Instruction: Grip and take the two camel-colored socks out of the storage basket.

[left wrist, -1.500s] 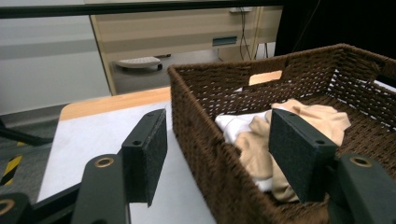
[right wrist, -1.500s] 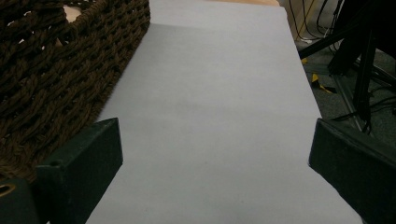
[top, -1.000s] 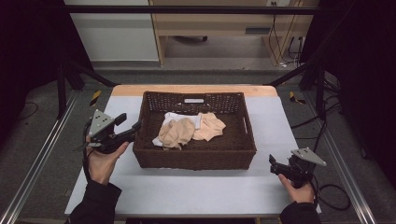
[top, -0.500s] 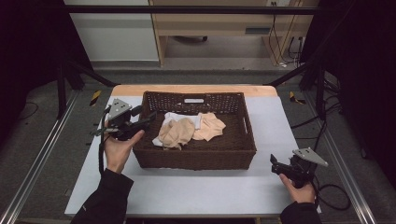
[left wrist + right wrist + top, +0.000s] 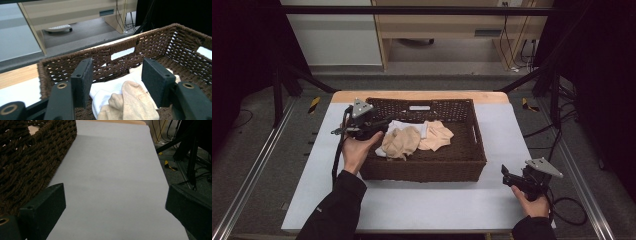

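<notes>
The beige cloth [image 5: 401, 142] is seen in the middle of the high view, lying inside the brown woven basket [image 5: 462, 165] beside a second, peach-coloured cloth [image 5: 437, 135], with a white cloth [image 5: 404, 125] partly tucked under both. The left gripper [image 5: 379, 131] is held over the basket's left rim, just beside the beige cloth. In the left gripper view its jaws are seen spread wide, and they have just been closing a little; the beige cloth [image 5: 130, 103] and the white cloth [image 5: 107, 90] lie between and below them, though whether the pads touch fabric cannot be told for sure. The right gripper [image 5: 507, 176] is held at the lower right of the high view, over the white table [image 5: 422, 205], well apart from the basket's corner, jaws wide apart with nothing between them.
</notes>
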Demonstrator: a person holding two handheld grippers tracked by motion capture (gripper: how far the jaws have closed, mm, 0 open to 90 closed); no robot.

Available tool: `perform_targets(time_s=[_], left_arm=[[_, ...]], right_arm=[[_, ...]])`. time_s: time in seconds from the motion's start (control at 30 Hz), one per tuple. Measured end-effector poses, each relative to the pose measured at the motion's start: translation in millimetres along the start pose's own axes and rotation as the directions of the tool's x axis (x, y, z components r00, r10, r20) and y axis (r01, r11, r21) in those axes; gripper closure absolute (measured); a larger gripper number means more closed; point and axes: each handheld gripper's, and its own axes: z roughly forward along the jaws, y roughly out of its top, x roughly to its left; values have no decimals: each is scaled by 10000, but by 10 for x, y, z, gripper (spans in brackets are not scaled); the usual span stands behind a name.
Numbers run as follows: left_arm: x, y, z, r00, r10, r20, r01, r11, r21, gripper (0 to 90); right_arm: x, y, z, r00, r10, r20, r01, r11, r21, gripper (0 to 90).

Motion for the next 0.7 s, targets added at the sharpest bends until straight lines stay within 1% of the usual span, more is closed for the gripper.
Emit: perform_targets(time_s=[0.1,0.13,0.23,0.4,0.5,0.57,0.67,0.7], left_arm=[[-19,-28,93,9999,57,-85,-56,9999,139,423],[-23,-39,124,10000,86,-44,-85,9997,228,416],[-39,-84,217,9995,304,-49,-301,9982,516,400],[-54,-198,359,9999,-56,100,47,9961,881,373],[-59,-252,418,9999,23,132,-39,9928,1194,373],[-60,-281,440,9998,-19,209,-9,9910,1338,372],[-63,-327,455,9998,-36,206,5,9884,1519,380],[-64,-341,462,9998,-31,203,-3,9862,1657,389]], right_arm=[[2,-1,1,10000,-14,-9,14,10000,4,34],[3,-1,2,10000,-20,-17,20,10000,-2,34],[4,-1,4,10000,-41,-23,41,10000,4,34],[10,-3,9,10000,-32,-48,33,10000,48,35],[10,-6,14,9999,-97,-58,98,9999,70,36],[17,-5,14,9999,-94,-85,94,9999,69,36],[20,-5,19,9999,-77,-99,78,9999,94,36],[20,-5,19,9999,-81,-109,82,9999,97,36]])
